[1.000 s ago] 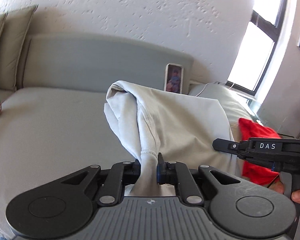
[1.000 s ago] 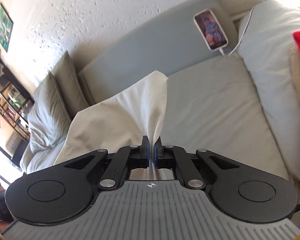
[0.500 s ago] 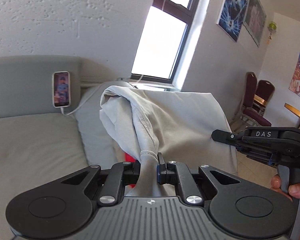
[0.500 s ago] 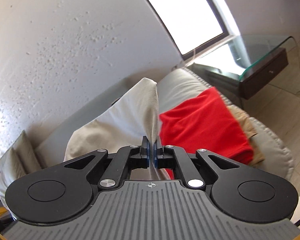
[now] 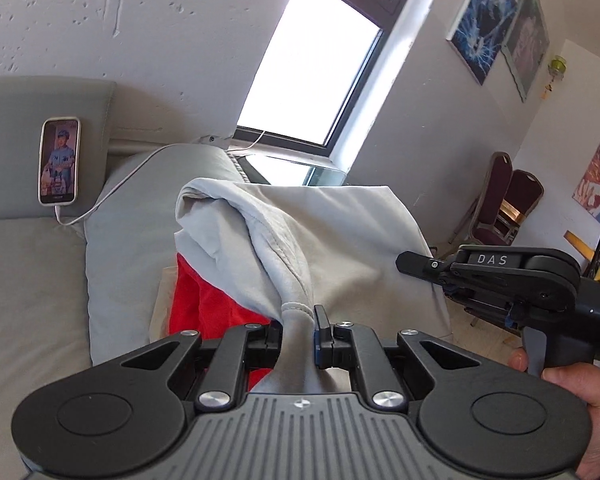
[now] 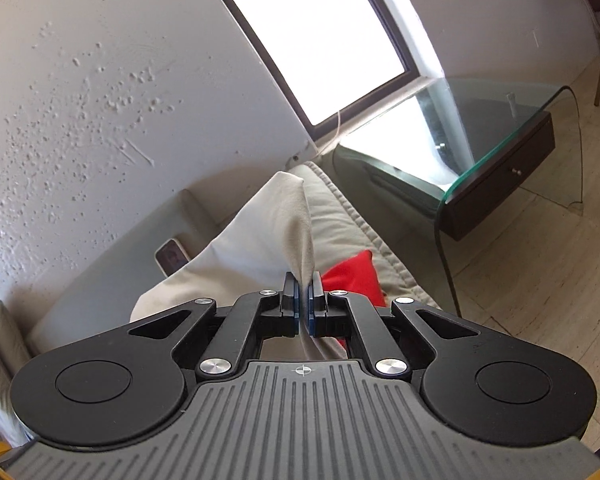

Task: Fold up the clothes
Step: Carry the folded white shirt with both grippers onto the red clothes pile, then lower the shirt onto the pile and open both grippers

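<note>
I hold both claws angled slightly downward: my left claw and right claw each clench the pale grey cotton garment, lifted above the folded red cloth at seven o'clock on the grey sofa.

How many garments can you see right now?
2, maybe more. A grey garment hangs pinched in both tongs; a red one lies on the sofa arm beneath it. Tan cloth under the red may be another.
</note>
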`<move>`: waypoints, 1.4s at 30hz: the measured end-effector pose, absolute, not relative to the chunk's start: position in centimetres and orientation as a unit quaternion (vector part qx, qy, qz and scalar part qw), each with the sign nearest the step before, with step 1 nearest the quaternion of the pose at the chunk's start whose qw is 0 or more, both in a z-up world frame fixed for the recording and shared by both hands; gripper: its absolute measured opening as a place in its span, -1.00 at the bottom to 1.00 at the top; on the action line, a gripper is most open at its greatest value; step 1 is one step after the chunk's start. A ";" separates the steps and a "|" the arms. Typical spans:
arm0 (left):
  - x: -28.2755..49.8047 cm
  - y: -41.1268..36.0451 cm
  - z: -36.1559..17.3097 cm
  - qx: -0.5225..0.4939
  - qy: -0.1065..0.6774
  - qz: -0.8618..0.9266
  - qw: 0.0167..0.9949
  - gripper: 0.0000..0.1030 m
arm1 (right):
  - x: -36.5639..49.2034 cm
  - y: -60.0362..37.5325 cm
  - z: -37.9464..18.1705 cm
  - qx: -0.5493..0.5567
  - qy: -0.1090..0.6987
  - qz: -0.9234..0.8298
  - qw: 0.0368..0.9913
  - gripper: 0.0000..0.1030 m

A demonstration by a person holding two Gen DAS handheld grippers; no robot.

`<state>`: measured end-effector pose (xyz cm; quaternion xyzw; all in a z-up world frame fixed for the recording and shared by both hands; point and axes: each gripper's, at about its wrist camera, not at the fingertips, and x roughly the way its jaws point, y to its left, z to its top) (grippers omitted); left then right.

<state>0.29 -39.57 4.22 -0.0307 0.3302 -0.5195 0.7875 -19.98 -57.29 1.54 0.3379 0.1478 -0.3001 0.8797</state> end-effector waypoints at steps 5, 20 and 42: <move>5.4 -42.7 -0.3 0.004 0.435 -0.411 0.801 -0.26 | -13.0 -61.5 0.1 0.324 0.234 -0.309 0.863 -0.80; -5.3 -39.3 2.0 0.109 0.329 -0.423 0.837 0.38 | -21.6 -54.1 5.8 0.310 0.236 -0.259 0.884 0.01; -4.8 -40.2 2.3 0.082 0.323 -0.424 0.842 -0.15 | -20.4 -53.8 5.7 0.273 0.281 -0.300 0.870 -0.64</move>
